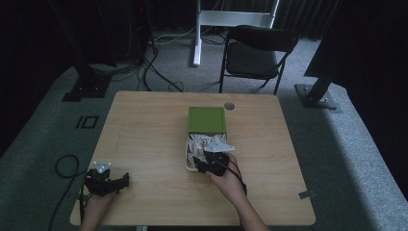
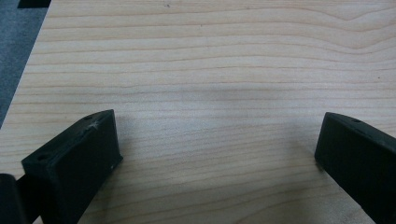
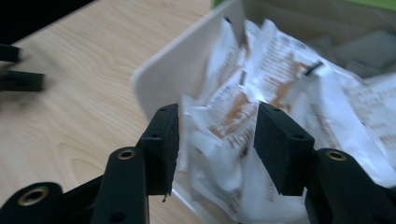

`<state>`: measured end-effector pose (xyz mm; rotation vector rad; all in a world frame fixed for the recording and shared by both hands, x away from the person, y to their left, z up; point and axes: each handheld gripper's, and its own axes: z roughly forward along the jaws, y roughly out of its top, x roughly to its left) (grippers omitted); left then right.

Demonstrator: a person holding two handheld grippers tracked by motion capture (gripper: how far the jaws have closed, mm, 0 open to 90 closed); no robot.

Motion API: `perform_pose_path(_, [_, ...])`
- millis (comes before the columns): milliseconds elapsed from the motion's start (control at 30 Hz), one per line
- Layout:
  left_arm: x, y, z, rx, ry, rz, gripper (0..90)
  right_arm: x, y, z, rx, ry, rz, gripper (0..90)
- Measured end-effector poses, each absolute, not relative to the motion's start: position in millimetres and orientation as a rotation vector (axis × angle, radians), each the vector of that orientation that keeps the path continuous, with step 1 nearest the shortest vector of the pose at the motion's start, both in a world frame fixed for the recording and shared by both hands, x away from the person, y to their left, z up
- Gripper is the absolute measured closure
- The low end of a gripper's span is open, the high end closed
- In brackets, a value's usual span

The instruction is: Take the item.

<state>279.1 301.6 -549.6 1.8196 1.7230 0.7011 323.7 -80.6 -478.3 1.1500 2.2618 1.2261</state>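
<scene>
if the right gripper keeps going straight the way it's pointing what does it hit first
Most likely the white sachets: the right gripper has its jaws apart around a crumpled one in the white box. Contact can't be judged through the blur.

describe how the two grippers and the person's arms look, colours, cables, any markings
Both are black. The left gripper carries a grey three-cornered plate and trails a black cable. The right gripper has a similar pale plate, and brass-coloured screw holes on its jaws in its own view. The forearms are bare, no sleeves in view.
</scene>
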Motion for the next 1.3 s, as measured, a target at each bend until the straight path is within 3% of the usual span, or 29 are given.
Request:
perform_pose_path(267, [279,302,-550,1.821,1.723,0.701,0.7,330,-74,-486,1.158,2.250,1.161,50.3])
perform_pose_path(567, [279,302,-550,1.821,1.723,0.701,0.7,335,-77,-485,1.192,2.271,1.157,63.6])
perform_pose_path(633, [279,302,-550,1.820,1.723,0.701,0.7,334,-79,-481,1.186,2.280,1.154,68.2])
perform_pose_path(1300, [279,302,-549,1.822,1.724,0.700,0.7,327,-79,-439,1.083,2.230,1.260,77.5])
